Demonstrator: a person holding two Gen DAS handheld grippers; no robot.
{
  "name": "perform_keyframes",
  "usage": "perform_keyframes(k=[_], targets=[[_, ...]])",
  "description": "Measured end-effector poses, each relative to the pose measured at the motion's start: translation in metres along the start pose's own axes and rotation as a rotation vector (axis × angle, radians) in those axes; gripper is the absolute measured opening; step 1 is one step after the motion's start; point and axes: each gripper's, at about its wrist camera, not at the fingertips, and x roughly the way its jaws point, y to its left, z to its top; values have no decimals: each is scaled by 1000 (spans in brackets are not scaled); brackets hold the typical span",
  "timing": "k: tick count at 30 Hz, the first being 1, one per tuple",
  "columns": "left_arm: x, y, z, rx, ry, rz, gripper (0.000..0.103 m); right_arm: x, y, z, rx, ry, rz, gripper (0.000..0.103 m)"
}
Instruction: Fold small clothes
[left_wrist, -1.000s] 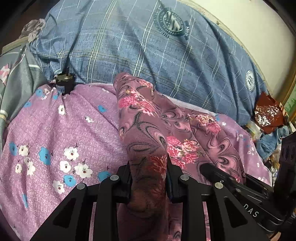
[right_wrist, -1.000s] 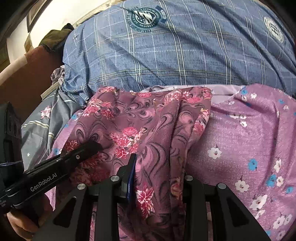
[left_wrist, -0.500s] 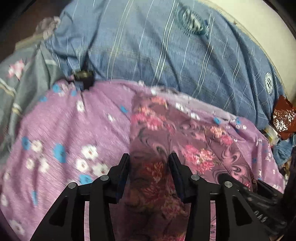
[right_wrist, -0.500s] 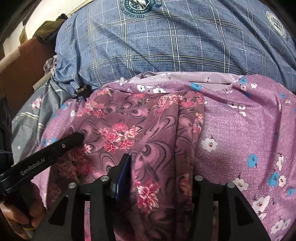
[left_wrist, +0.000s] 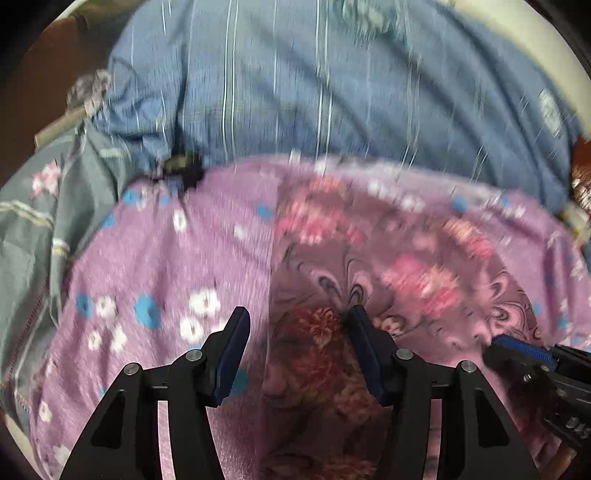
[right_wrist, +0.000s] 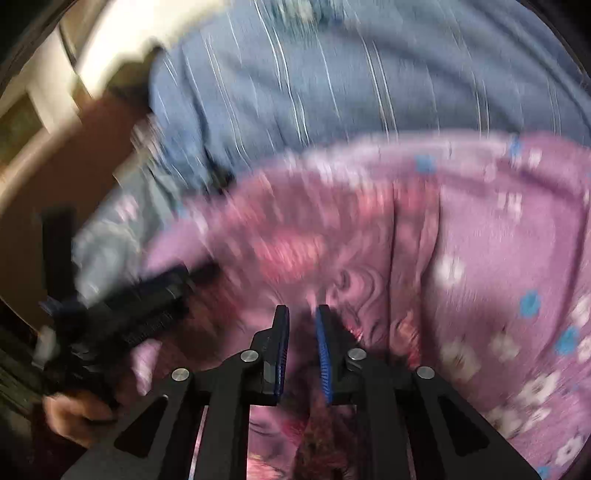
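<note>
A mauve garment with pink and red flowers (left_wrist: 373, 273) lies flat on a lilac bedspread with white and blue flowers (left_wrist: 155, 280). My left gripper (left_wrist: 295, 317) is open just above the garment's near left edge, with nothing between its fingers. In the right wrist view the garment (right_wrist: 310, 254) is blurred. My right gripper (right_wrist: 302, 314) has its jaws close together over a dark fold of the garment near its near edge. The right gripper shows at the lower right of the left wrist view (left_wrist: 532, 362), and the left gripper at the left of the right wrist view (right_wrist: 136, 310).
A large blue checked pillow or quilt (left_wrist: 332, 85) lies behind the bedspread. A grey flowered cloth (left_wrist: 40, 206) sits to the left. A small dark object (left_wrist: 183, 166) lies at the bedspread's far left corner. A brown headboard (right_wrist: 74, 162) and wall are at the left.
The garment has been lowered flat onto the bedspread. My left gripper opened and let go of it. My right gripper's jaws have closed in. Both views are blurred by motion.
</note>
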Motion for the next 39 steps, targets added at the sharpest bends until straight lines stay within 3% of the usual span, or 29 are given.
perform_keyframes(k=[3, 4, 5, 7, 9, 11, 13, 15, 20, 22, 25, 32, 35, 39], targets=[[1, 1, 8, -41, 13, -29, 56, -11, -2, 4, 19, -28, 19, 12], [-4, 0, 10, -47, -8, -36, 54, -19, 1, 4, 10, -60, 11, 12], [-10, 0, 13, -51, -34, -42, 54, -27, 5, 3, -12, -84, -2, 19], [-20, 0, 14, -54, -65, -52, 55, -37, 16, 0, -66, -115, -12, 19], [-21, -2, 11, -42, -74, -24, 55, -31, 23, -6, -115, -86, -36, 17], [-5, -5, -1, -2, -9, 37, 58, -10, 19, -15, -120, -8, -103, 16], [1, 0, -5, -48, 15, 6, 58, -12, 19, -15, -127, -37, -105, 16], [-11, 2, -3, -91, -14, -26, 56, -25, 21, -13, -115, -68, -109, 17], [-71, 3, -18, -95, -154, -4, 59, -66, 35, -12, -108, -175, -213, 23], [-105, -2, -29, -75, -216, 17, 69, -88, 44, -16, -123, -227, -251, 27], [-154, -5, -52, -34, -291, 40, 77, -118, 53, -24, -116, -272, -291, 34], [-262, -28, -99, 53, -394, 70, 81, -186, 77, -39, -122, -351, -331, 43], [-301, -38, -114, 70, -438, 67, 87, -215, 90, -49, -138, -395, -360, 52], [-343, -48, -135, 95, -489, 73, 93, -247, 103, -62, -151, -439, -372, 53]])
